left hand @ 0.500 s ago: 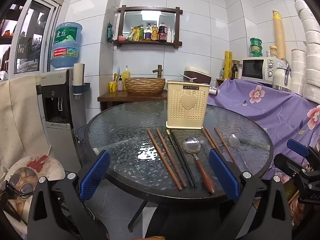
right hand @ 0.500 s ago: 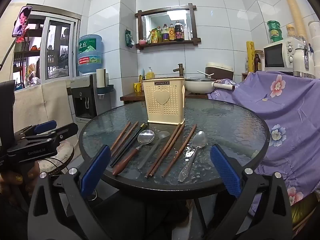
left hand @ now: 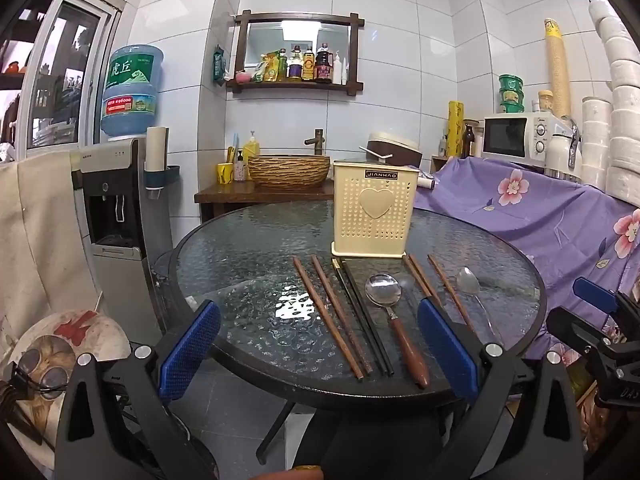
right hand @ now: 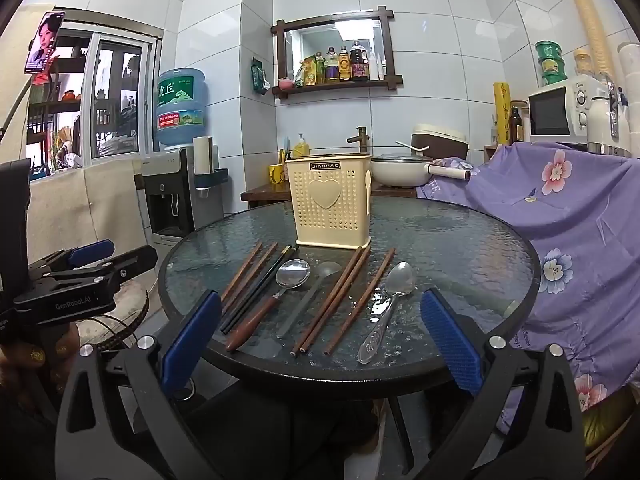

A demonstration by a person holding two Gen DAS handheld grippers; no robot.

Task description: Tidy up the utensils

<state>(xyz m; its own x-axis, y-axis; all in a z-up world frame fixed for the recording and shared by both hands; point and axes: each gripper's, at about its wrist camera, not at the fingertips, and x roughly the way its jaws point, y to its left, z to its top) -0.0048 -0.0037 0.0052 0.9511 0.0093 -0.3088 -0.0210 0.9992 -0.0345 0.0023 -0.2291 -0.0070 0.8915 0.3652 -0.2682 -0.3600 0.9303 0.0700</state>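
Observation:
A cream perforated utensil holder (left hand: 374, 216) (right hand: 331, 205) stands on the round glass table (left hand: 240, 256) (right hand: 460, 248). In front of it lie brown chopsticks (left hand: 328, 314) (right hand: 248, 270), black chopsticks (left hand: 362, 312) (right hand: 260, 286), a wooden-handled spoon (left hand: 394, 322) (right hand: 276, 294), more brown chopsticks (left hand: 440, 288) (right hand: 340, 296) and a steel spoon (left hand: 472, 290) (right hand: 390, 300). A flat grey utensil (right hand: 308, 300) lies beside the wooden-handled spoon. My left gripper (left hand: 318, 350) is open and empty before the table's near edge. My right gripper (right hand: 320, 334) is open and empty, also short of the table.
A water dispenser (left hand: 116, 200) stands left of the table. A purple flowered cloth (right hand: 560, 216) covers furniture at the right. A wooden counter with a woven basin (left hand: 289, 169) and a white pot (right hand: 400, 172) is behind. A microwave (left hand: 520, 136) sits back right.
Both grippers have shifted slightly closer to the table; nothing on the table has moved.

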